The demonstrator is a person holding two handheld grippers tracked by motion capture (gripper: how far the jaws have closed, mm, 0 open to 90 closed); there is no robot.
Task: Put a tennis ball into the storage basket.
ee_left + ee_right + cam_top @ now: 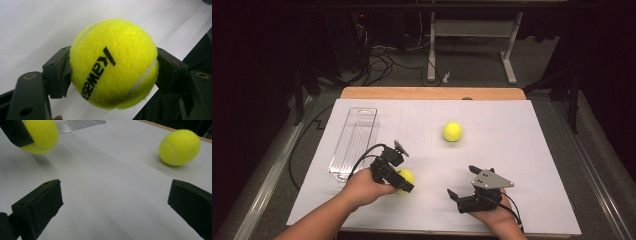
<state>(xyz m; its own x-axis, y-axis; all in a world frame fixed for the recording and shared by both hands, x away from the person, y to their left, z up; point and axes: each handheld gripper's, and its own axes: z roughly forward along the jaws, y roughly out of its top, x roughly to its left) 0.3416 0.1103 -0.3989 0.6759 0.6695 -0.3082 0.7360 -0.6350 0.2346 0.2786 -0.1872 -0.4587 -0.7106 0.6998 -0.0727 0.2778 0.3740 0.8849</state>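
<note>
1. High view: left gripper [404, 184] sits low at the near-left of the white sheet [512, 150], jaws clamped on a yellow tennis ball [406, 176]. The ball looks lifted just clear of the sheet, though contact can't be told from here.
2. High view: right gripper [460, 186] is near the front edge, to the right of the left one, jaws spread wide with nothing between them. A second tennis ball [452, 132] lies loose on the sheet beyond both grippers, well apart from the right one's jaw tips.
3. High view: a clear plastic tray [354, 140] lies just beyond and to the outer side of the left gripper. It looks empty, neither ball in it.
4. Left gripper view: the held ball [113, 65] is pinched at its two sides by the black pads [60, 72], black lettering facing the camera. Grip is centred and looks firm.
5. Right gripper view: the wide gap between the jaws has bare sheet in it. The loose ball [179, 147] sits ahead and toward the right-hand jaw, not yet between the two. The other gripper with its ball [41, 135] shows at top left, and a strip of the tray [77, 123] behind it.
6. Progress, as a judgement: the work looks like moving balls to the tray. One ball is picked but not placed; the other is untouched. Left to do: carry the held ball over and release it, then close on the second.
</note>
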